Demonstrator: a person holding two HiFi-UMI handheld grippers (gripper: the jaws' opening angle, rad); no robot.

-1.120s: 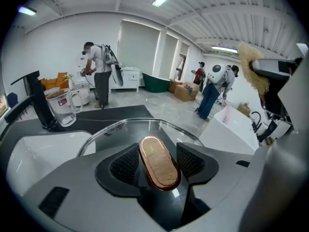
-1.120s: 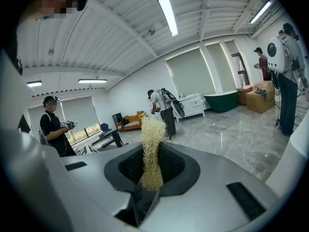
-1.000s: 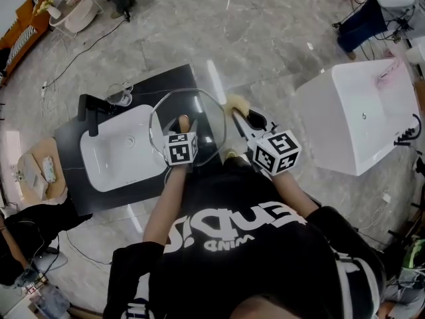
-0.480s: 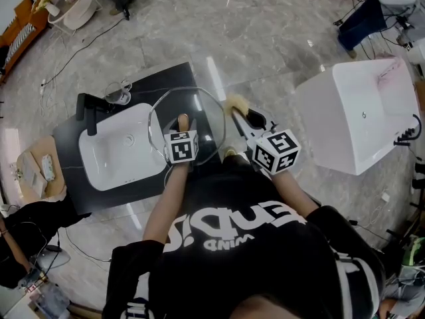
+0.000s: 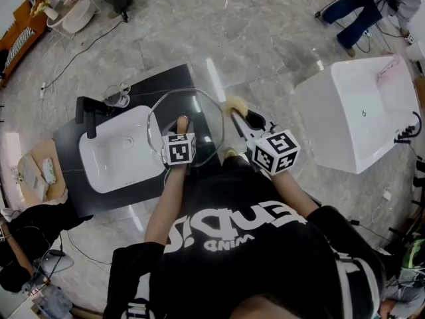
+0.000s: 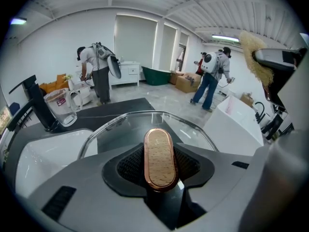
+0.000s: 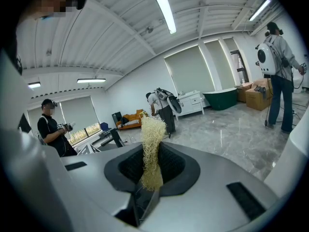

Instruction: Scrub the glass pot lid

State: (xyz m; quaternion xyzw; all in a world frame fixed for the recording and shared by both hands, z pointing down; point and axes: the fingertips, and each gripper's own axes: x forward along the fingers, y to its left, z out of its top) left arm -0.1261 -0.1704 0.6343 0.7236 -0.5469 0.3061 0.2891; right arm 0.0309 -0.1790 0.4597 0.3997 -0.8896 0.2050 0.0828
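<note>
Closing left gripper [image 6: 159,178] jaws around the handle [image 6: 160,153] of the glass lid [image 5: 199,111] just right of the sink [image 5: 116,158], right gripper [image 7: 150,178] pinching a scrubber [image 7: 152,139]; next probably needs firm hold, then scrubbing.

Open floor [image 5: 265,52] between the desk [image 5: 169,82] and the white tub [image 5: 358,111] on your right gives you room to pass. The glass lid [image 5: 199,111] covers the desk's right part, with the scrubber [image 5: 236,103] just beside its rim. The basin [image 5: 116,158] lies open, but the black faucet [image 5: 89,111] and glass jug [image 5: 118,97] crowd its far-left corner.
</note>
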